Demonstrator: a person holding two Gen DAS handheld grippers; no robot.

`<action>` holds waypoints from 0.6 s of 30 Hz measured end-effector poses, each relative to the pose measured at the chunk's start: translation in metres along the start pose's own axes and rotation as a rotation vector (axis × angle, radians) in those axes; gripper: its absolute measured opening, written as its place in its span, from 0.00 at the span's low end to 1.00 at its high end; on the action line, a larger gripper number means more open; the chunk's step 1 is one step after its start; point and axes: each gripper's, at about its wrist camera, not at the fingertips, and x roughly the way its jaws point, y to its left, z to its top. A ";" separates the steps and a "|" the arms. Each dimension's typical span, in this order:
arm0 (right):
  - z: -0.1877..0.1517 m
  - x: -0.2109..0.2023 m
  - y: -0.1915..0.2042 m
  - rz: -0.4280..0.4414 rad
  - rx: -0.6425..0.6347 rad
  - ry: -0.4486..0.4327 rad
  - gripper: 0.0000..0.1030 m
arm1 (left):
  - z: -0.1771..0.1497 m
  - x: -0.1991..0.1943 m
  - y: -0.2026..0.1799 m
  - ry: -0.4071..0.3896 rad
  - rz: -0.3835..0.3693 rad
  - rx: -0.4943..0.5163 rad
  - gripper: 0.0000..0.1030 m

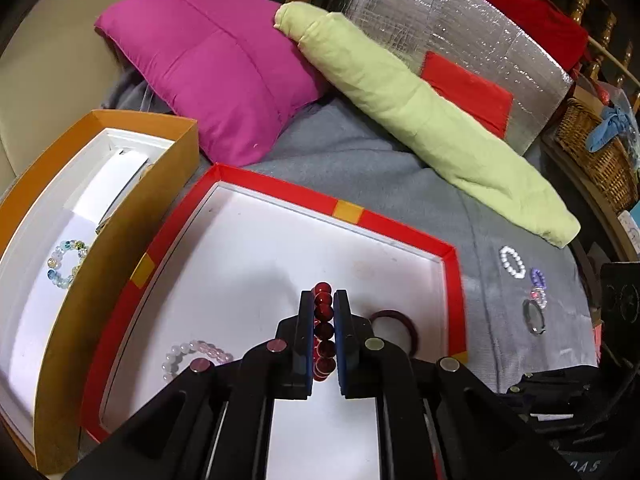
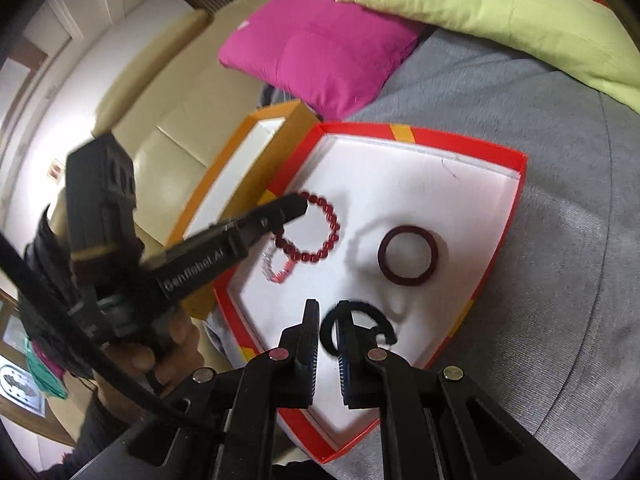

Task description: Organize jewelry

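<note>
At the bottom centre of the left wrist view, the left gripper (image 1: 324,336) has its fingers drawn narrow around a dark red bead bracelet (image 1: 323,330), which stands on edge between the pads, its beads running in a line straight up the frame away from the camera. In the right wrist view the same bracelet (image 2: 320,226) reads as a full loop in the middle left of the red tray (image 2: 516,200), gripped at its upper left edge.

The right gripper (image 2: 329,334), at the bottom centre of its view, pinches a black open ring (image 2: 356,330) by the left side of its loop; the fingers are close together, and the ring's gap faces the lower right of the frame.

Inside the tray lie a pale pink bead bracelet (image 1: 196,356) at lower left and a dark maroon bangle (image 2: 408,255) flat to the right. Further left, the orange box (image 1: 100,240) holds a glassy multicolour bracelet (image 1: 67,258).

On the grey blanket (image 1: 360,152) at the right edge of the left wrist view, a white bead bracelet (image 1: 512,262), a small purple bead piece (image 1: 538,280) and a grey ring (image 1: 534,316) lie outside any box. I judge the sorting roughly midway: several pieces are boxed, two are in hand, three remain loose.
</note>
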 end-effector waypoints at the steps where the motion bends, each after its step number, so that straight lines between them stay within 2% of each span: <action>1: 0.000 0.003 0.000 -0.007 0.000 0.007 0.09 | 0.000 0.003 0.002 0.005 0.003 -0.001 0.09; 15: 0.007 0.042 0.011 0.005 0.020 0.065 0.10 | -0.004 0.008 0.027 0.007 0.070 0.003 0.09; 17: 0.009 0.044 0.009 0.010 0.043 0.069 0.27 | -0.004 0.007 0.028 0.006 0.077 0.002 0.10; 18: 0.009 0.044 0.007 0.013 0.057 0.067 0.43 | -0.004 0.007 0.029 0.008 0.077 0.000 0.10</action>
